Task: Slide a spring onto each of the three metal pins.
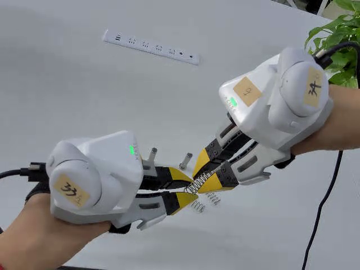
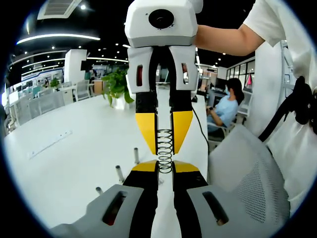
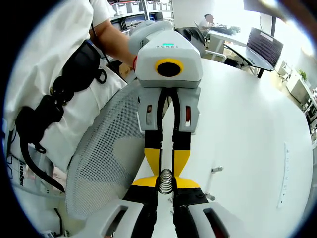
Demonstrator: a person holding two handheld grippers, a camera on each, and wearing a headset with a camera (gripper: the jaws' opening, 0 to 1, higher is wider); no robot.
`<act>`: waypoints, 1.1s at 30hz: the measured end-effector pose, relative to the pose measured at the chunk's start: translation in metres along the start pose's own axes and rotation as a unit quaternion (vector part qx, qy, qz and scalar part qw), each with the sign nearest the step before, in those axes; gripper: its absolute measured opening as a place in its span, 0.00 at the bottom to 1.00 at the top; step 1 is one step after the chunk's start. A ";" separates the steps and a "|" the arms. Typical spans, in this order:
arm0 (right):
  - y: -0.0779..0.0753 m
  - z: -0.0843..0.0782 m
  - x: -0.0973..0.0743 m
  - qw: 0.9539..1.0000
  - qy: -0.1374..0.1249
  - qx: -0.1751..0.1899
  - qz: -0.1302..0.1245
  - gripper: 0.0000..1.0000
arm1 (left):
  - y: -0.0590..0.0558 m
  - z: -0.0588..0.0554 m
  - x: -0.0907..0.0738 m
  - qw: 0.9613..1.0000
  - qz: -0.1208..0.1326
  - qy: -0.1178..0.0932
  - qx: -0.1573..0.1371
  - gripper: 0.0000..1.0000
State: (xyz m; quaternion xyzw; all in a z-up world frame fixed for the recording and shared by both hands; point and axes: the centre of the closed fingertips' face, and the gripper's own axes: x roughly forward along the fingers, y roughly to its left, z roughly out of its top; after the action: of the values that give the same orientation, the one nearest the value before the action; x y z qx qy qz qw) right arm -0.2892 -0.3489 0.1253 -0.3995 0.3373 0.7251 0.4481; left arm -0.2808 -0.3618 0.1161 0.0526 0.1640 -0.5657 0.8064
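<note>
My left fingers (image 1: pixel 181 175) and right fingers (image 1: pixel 216 182) both clench the thin coiled steel spring (image 1: pixel 197 181), so I'd loosen one pair slowly.

Yellow-and-black fingers (image 1: pixel 180 174), silvery spring (image 1: pixel 197 181), white table (image 1: pixel 67 84) and power strip (image 1: pixel 151 47), green plant (image 1: pixel 339 31).

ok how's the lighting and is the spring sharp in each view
Head view: soft even light, faint shadows on the white table, thin coiled metal spring small but sharp. Left gripper view: strong fisheye bend, glaring ceiling light strips, spring crisp. Right gripper view: top right washed out, spring clear.
</note>
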 end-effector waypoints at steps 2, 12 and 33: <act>0.001 0.001 0.000 1.000 0.002 -0.001 0.001 0.07 | 0.000 0.000 0.000 1.000 0.001 -0.001 -0.002 0.07; -0.002 0.005 0.002 1.000 0.009 -0.003 -0.002 0.07 | 0.004 -0.003 -0.005 1.000 0.009 -0.005 0.004 0.11; -0.049 0.013 0.000 0.997 0.039 0.014 -0.060 0.07 | 0.053 -0.038 -0.063 0.994 0.104 -0.004 -0.032 0.37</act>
State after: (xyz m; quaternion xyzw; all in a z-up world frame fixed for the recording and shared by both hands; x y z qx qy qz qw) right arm -0.2480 -0.3196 0.1248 -0.4407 0.3400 0.6758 0.4831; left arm -0.2587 -0.2768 0.0955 0.0415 0.1724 -0.4733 0.8629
